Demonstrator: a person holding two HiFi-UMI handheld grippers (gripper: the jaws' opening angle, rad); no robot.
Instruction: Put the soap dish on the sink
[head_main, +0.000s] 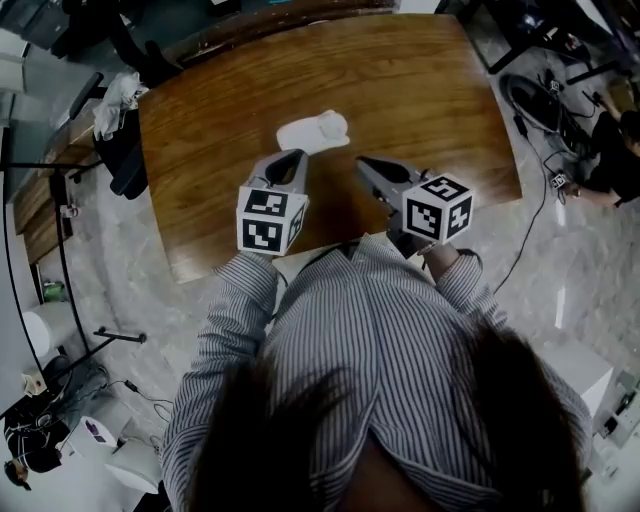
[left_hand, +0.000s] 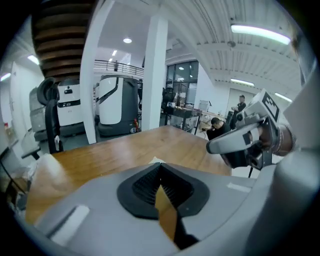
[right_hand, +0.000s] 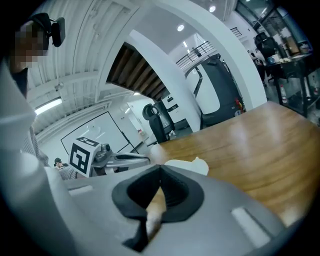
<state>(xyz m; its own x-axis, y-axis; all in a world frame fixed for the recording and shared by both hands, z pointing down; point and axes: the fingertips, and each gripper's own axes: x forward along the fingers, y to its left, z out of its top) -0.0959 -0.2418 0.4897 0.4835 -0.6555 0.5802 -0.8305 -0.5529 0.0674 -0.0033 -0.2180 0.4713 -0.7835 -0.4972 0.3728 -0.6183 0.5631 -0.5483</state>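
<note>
Where the dish (head_main: 312, 131) lies: flat on the table (head_main: 430, 90), just beyond the tips of both tongs, a little nearer the left pair; nothing touches it
Dish detail: white and low, with a raised pale lump at the end nearer the right tongs, perhaps soap; too small to be sure
Left tongs (head_main: 294, 158): clenched, pads pressed together with nothing between them, held above the table and tilted down toward the dish
Right tongs (head_main: 364, 163): likewise clenched and empty, just beside the left pair, aimed past the dish's near end
Person: striped sleeves run back from both tongs toward the camera
Sink: in no view, so its place relative to the tongs cannot be told
Step in hand: judging by the untouched dish, the pickup has not yet been made
Doing it well: one pair would need to spread its pads before dropping to the table, then slide in low and close on the dish's rim, not on the lump
Carry: a level dish seems wise, so whatever rests on it does not slip off
Spare tongs: could steady the far edge while the first pair closes
Risk: a shallow smooth dish may skate across the polished wood if pushed instead of pinched
</note>
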